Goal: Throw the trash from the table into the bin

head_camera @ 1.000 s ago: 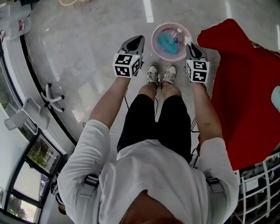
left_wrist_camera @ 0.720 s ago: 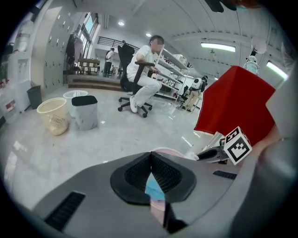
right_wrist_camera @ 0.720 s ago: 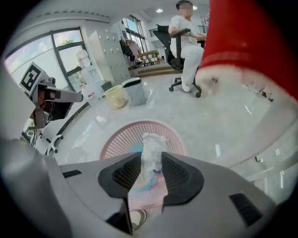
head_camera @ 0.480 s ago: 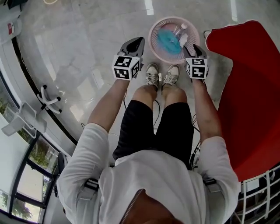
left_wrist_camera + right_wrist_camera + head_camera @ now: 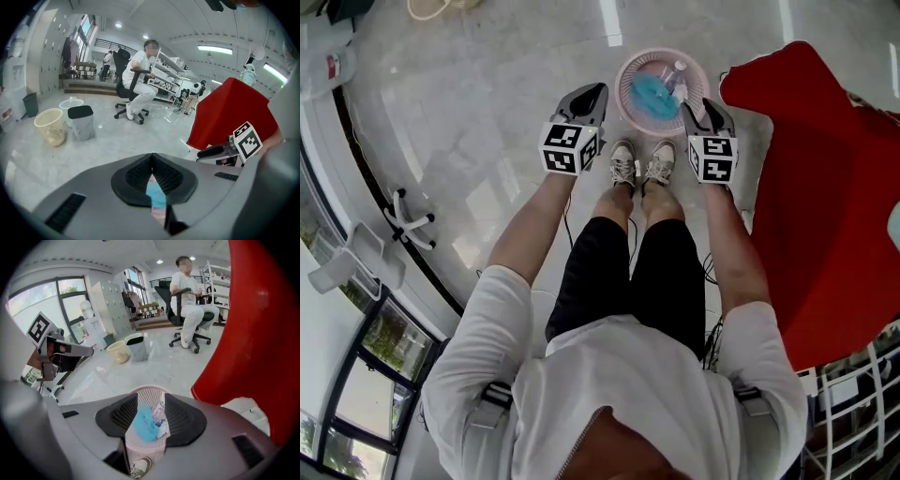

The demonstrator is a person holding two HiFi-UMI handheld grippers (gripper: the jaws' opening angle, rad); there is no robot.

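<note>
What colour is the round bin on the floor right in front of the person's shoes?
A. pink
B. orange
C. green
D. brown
A: in the head view the round bin just past the shoes has a pink rim and a pink lattice wall, and the right gripper view shows the same pink lattice.

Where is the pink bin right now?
In the head view the pink bin stands on the floor at top centre, just beyond the person's shoes, left of the red-covered table, by the right gripper.
</note>
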